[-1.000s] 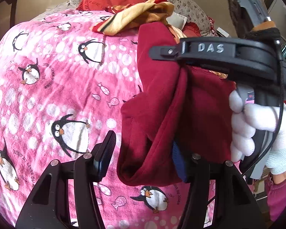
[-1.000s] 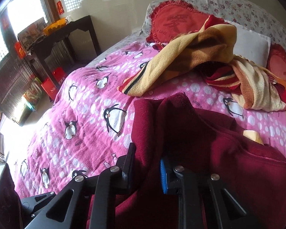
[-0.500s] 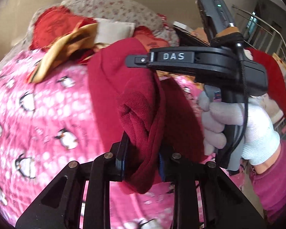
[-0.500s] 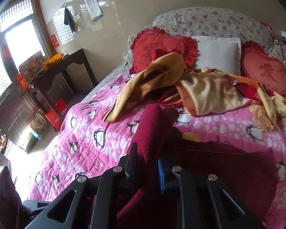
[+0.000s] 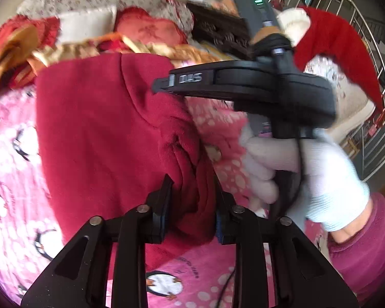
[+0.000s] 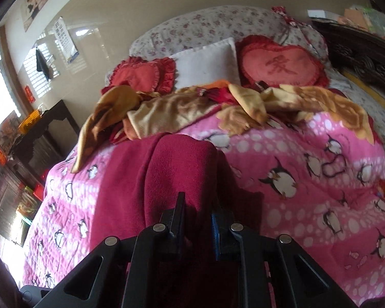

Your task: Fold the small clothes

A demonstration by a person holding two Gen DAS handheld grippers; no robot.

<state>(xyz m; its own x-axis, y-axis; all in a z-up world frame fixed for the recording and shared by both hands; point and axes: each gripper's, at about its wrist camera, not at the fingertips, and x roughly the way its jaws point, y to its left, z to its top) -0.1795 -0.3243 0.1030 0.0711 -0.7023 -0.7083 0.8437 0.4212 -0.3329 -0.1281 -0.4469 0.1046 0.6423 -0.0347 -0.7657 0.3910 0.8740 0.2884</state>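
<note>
The bed [image 6: 320, 179] carries a pink penguin blanket [image 6: 308, 205], with pillows [image 6: 205, 61] and a heap of yellow clothes [image 6: 182, 107] at its head. A dark red garment [image 5: 95, 128] hangs over the blanket, its long axis running from the grippers toward the pillows. The left gripper [image 5: 191, 205] is clamped on a bunched fold of it. The right gripper [image 6: 197, 218], held in a white-gloved hand [image 5: 308, 169], pinches another fold, jaws narrow.

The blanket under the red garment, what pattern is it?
Pink blanket with penguins and white dots; right wrist view.
</note>
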